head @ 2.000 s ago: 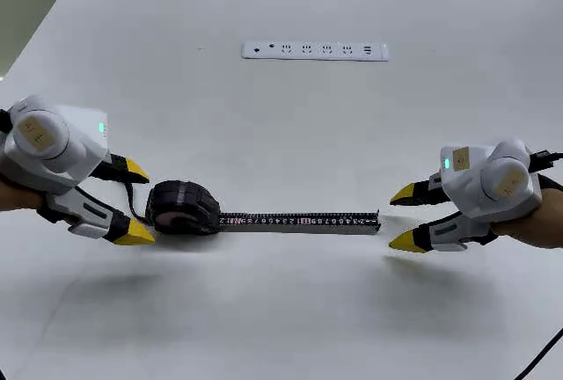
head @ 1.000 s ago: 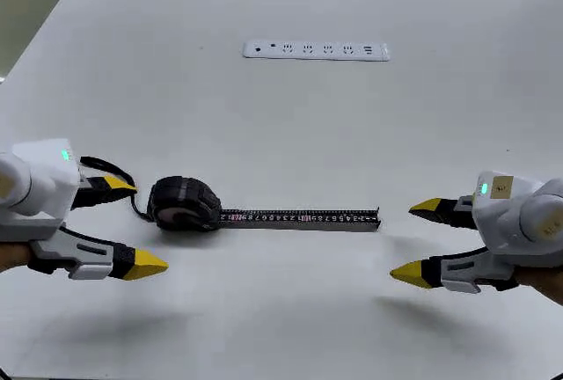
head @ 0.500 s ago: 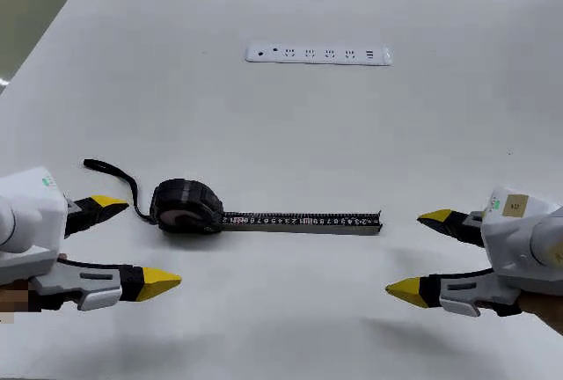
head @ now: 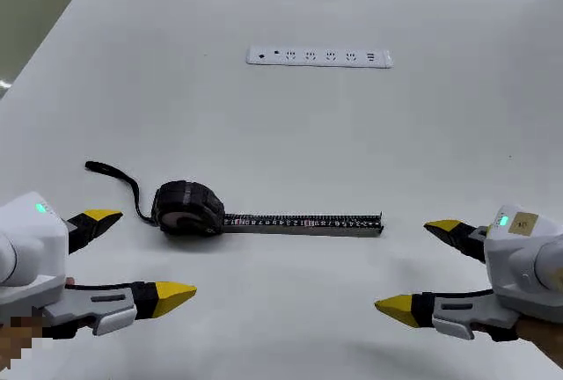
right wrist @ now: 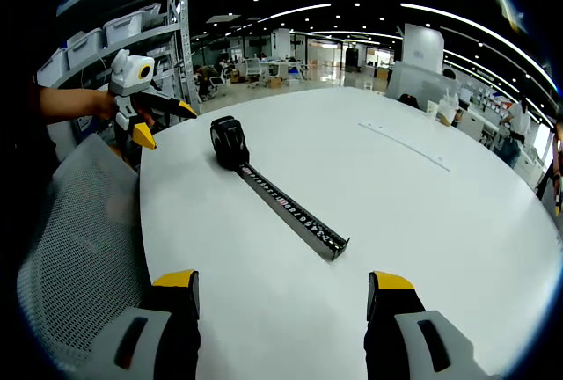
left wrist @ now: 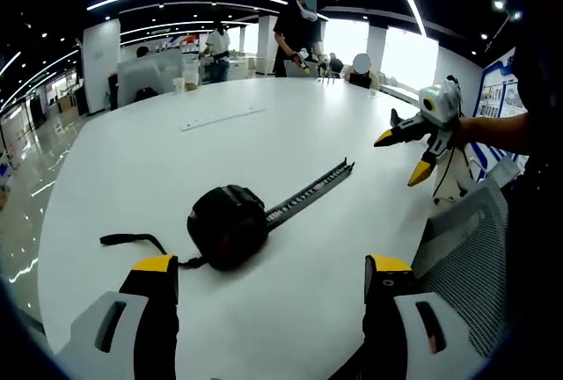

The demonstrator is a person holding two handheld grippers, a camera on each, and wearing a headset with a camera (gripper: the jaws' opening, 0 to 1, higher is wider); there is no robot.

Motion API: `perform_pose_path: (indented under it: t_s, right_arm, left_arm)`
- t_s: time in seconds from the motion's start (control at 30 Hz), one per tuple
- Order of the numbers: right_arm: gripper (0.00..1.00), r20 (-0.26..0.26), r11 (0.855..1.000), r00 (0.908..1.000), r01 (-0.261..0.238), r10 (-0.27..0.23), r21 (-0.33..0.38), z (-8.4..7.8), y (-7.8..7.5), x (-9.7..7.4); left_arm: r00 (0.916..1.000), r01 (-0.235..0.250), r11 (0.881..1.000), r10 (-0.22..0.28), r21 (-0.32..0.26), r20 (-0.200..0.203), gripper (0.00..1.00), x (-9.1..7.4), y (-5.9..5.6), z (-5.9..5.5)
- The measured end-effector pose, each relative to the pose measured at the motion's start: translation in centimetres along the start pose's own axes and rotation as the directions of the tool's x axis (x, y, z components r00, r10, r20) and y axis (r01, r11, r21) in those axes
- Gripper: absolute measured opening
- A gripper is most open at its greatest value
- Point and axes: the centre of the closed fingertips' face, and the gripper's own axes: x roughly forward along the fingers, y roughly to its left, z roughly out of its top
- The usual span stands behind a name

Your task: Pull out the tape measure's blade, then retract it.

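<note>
My left claw and right claw gape wide, empty. The tape measure lies nearer my left; its blade runs toward my right.

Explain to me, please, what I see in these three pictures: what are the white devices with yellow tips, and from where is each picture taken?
There is no robot here. A person holds a tool in each hand: the left tongs and the right tongs, white with yellow tips. One picture comes from a camera on the person's head, looking down. The two round pictures come from cameras riding on the tools, looking along their tips. On the white table lies a black tape measure with its blade pulled out and its strap beside it. A white power strip lies farther away. Both tongs are open and hold nothing.
</note>
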Motion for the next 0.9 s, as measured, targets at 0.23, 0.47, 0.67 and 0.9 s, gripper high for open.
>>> perform_pose_path:
  t_s: [0.23,0.47,0.67,0.9]
  right_arm:
    - [0.82,0.023,0.998,0.9992,0.032,-0.033,0.049,0.7,0.8,0.0]
    - [0.88,0.034,0.993,0.9970,0.066,-0.070,0.095,1.1,1.5,0.2]
    - [0.93,0.052,0.988,0.9948,0.080,-0.087,0.130,1.5,2.0,0.1]
    - [0.99,0.080,0.981,0.9904,0.098,-0.113,0.167,2.1,2.6,0.0]
  left_arm:
    - [0.9982,-0.048,0.998,0.050,-0.043,0.033,0.89,0.0,-0.4,0.3]
    - [0.9946,-0.084,0.994,0.088,-0.075,0.054,0.92,-0.1,-0.9,0.5]
    - [0.9920,-0.108,0.990,0.113,-0.090,0.055,0.96,-0.3,-1.1,0.4]
    - [0.9902,-0.120,0.988,0.127,-0.100,0.059,0.98,-0.4,-1.8,0.5]
